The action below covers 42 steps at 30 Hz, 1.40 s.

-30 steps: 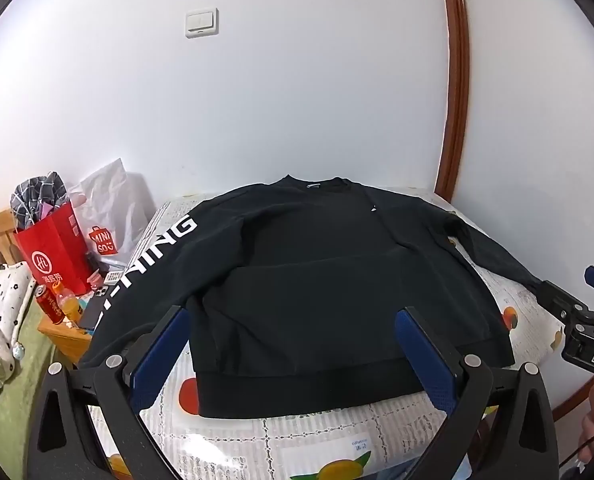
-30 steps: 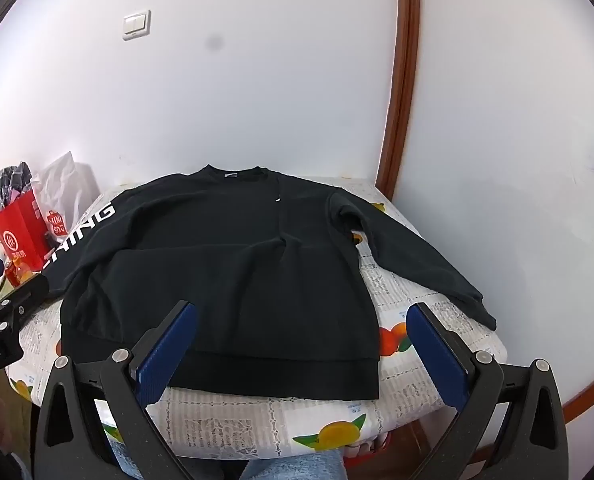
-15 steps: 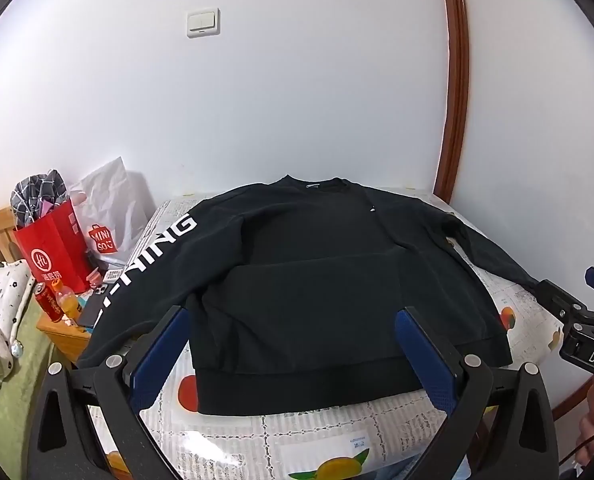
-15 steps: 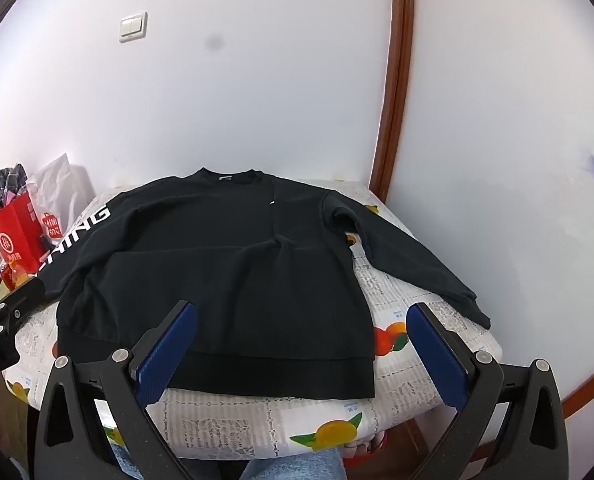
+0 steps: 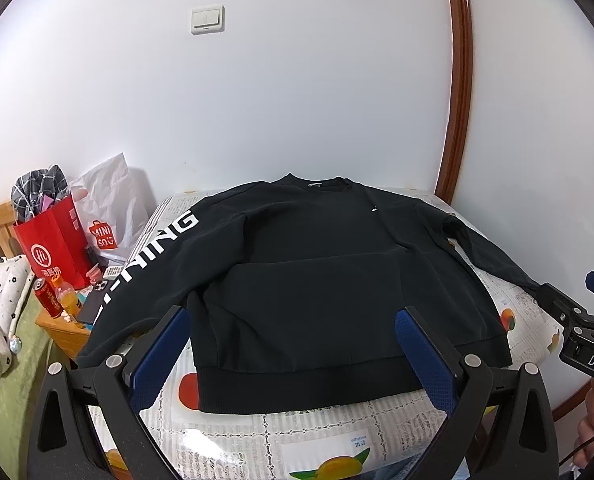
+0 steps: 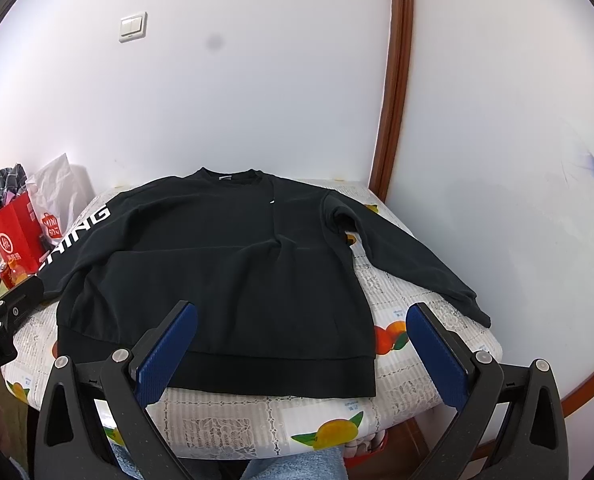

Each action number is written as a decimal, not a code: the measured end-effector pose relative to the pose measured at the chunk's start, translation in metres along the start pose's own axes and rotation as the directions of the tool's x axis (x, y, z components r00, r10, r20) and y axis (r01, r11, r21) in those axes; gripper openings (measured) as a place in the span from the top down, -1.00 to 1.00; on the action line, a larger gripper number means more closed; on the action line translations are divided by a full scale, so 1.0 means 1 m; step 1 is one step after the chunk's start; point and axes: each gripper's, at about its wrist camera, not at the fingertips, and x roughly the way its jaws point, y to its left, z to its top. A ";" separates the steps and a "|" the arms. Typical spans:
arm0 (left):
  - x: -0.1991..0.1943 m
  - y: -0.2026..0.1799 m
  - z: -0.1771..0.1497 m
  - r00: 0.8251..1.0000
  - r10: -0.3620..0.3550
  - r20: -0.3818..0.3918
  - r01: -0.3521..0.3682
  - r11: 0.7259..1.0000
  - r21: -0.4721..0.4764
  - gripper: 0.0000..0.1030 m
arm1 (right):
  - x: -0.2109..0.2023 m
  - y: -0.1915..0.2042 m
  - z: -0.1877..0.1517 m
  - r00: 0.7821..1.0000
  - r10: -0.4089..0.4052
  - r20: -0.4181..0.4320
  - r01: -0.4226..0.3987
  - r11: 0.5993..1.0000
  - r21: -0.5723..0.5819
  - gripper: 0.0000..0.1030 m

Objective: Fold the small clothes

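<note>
In front of me stands a small table [image 6: 449, 344] covered by a white cloth [image 5: 321, 436] printed with oranges and lacy grey squares. A black sweatshirt [image 5: 321, 276] lies flat on it, front up, collar towards the wall, hem nearest me. Both sleeves spread outward; the one bearing white letters [image 5: 157, 252] hangs over the left edge, the other reaches the right edge.

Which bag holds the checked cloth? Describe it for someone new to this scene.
Start at the table with the fruit-print cover and the black sweatshirt; look past its white-lettered sleeve. Two bags stand there against the wall. It is the red bag with a white round logo, not the white crinkled one.
</note>
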 end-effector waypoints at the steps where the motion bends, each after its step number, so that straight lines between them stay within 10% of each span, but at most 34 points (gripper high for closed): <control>1: 0.000 0.000 0.000 1.000 -0.001 0.000 0.001 1.000 -0.001 -0.99 | 0.000 -0.001 0.000 1.000 0.001 0.000 -0.001 1.000 0.000 -0.99; 42: 0.000 0.003 -0.001 1.000 -0.005 -0.005 0.005 1.000 -0.016 -0.99 | -0.003 -0.002 -0.003 1.000 -0.005 0.009 0.005 1.000 0.004 -0.99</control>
